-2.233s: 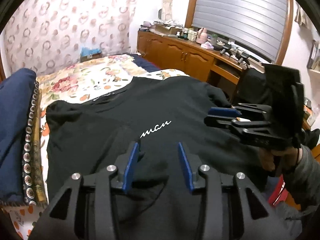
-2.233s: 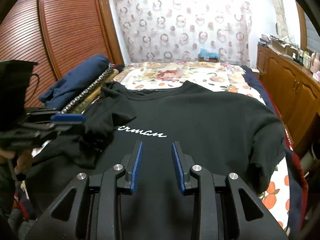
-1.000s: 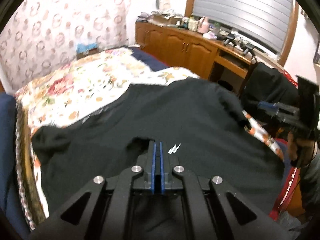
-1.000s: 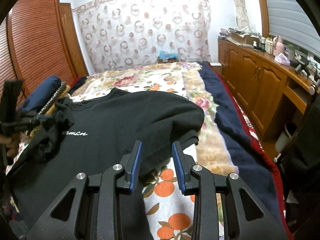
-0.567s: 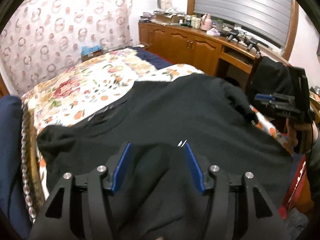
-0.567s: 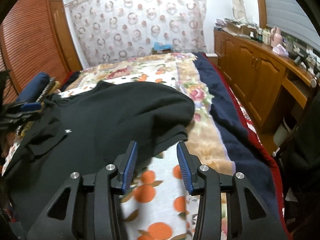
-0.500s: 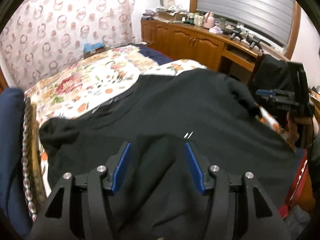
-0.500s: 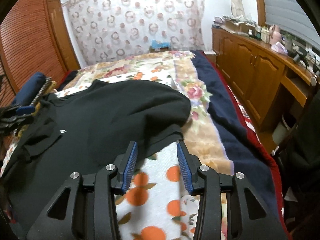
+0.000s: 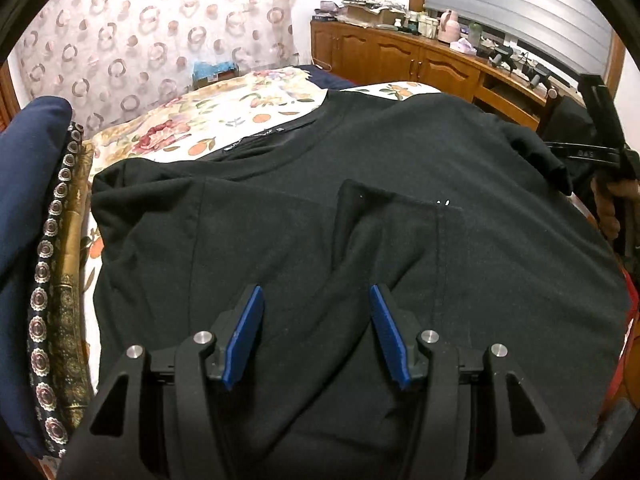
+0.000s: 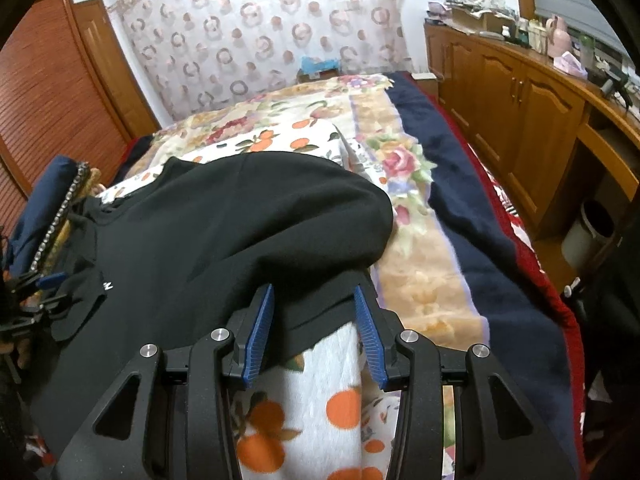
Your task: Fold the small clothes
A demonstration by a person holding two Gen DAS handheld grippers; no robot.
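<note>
Your black shirt (image 9: 400,160) lies spread on the bed (image 10: 420,280), 1 sleeve folded in. Your left gripper (image 9: 316,334) hangs spread above it, holding nothing. Your right gripper (image 10: 314,330), spread, straddles the other sleeve's hem (image 10: 320,320); pinch it next, then fold inward.
</note>
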